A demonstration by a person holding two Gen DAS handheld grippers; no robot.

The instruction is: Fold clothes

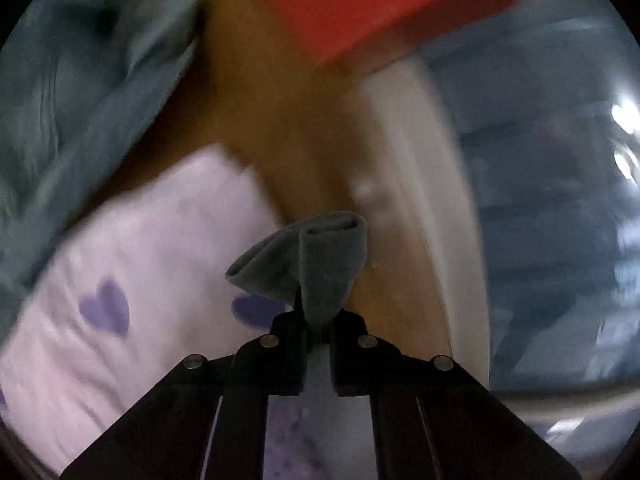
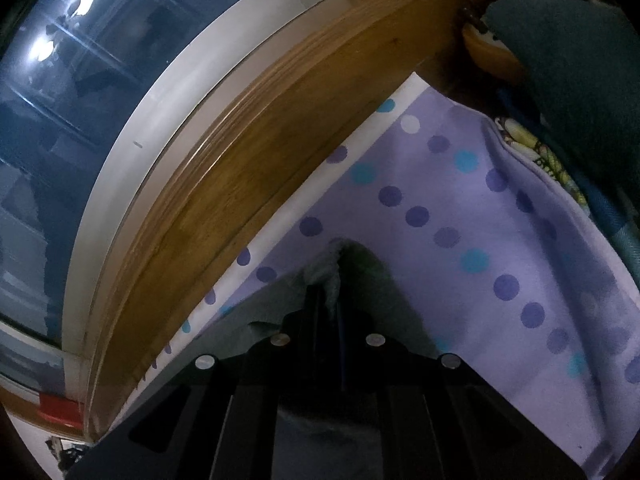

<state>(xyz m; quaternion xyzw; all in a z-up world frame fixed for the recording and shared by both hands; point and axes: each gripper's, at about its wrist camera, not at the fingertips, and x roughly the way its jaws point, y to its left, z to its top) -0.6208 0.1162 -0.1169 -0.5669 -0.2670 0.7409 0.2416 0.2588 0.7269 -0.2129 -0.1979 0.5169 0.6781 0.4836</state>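
Grey cloth (image 1: 316,264) sits pinched in the left gripper (image 1: 318,320), jaws closed on a folded corner that bunches up above the tips, lifted over pink bedding (image 1: 132,272) with purple hearts. The right gripper (image 2: 334,300) is closed too, clamped on what looks like another edge of grey cloth, low over a lilac dotted sheet (image 2: 460,240) beside a wooden rail (image 2: 256,152) and window (image 2: 80,100). A teal garment (image 1: 60,100) lies heaped at the left, a red object (image 1: 380,4) blurs above. Judging from this, the risk is the thin pinch: only a small tuck is held, so a quick pull apart could slip it free, or drag the cloth askew and spoil the fold line; the left view is too blurred to judge tension
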